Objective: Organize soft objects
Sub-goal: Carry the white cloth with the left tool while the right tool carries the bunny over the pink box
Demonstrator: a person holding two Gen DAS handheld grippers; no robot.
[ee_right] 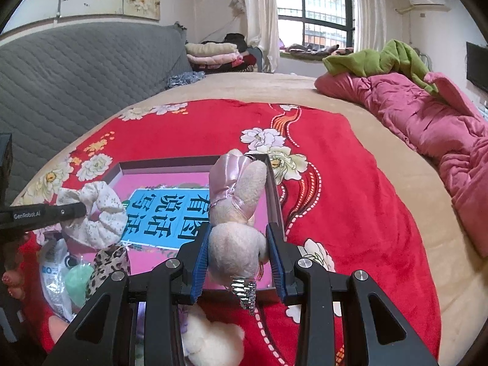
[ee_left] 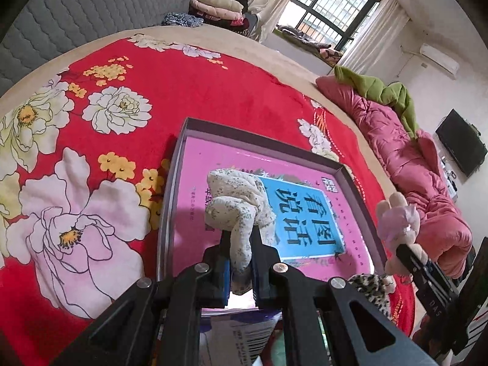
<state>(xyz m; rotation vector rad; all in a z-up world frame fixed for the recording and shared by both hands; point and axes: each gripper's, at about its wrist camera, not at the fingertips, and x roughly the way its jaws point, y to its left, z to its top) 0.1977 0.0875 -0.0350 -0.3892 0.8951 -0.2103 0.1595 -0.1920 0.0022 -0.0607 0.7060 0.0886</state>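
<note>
Cream speckled scrunchie [ee_left: 241,210] pinched in left gripper [ee_left: 241,270], bunny [ee_right: 236,228] in right gripper [ee_right: 239,259].

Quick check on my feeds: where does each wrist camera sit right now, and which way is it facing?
Left wrist: behind the left gripper, angled down at the box on the red blanket; its fingers pinch a cream scrunchie; the right gripper enters at right.
Right wrist: behind the right gripper, facing the window; it clamps a plush bunny.
Shared: box, scrunchie, bunny, blanket.
</note>
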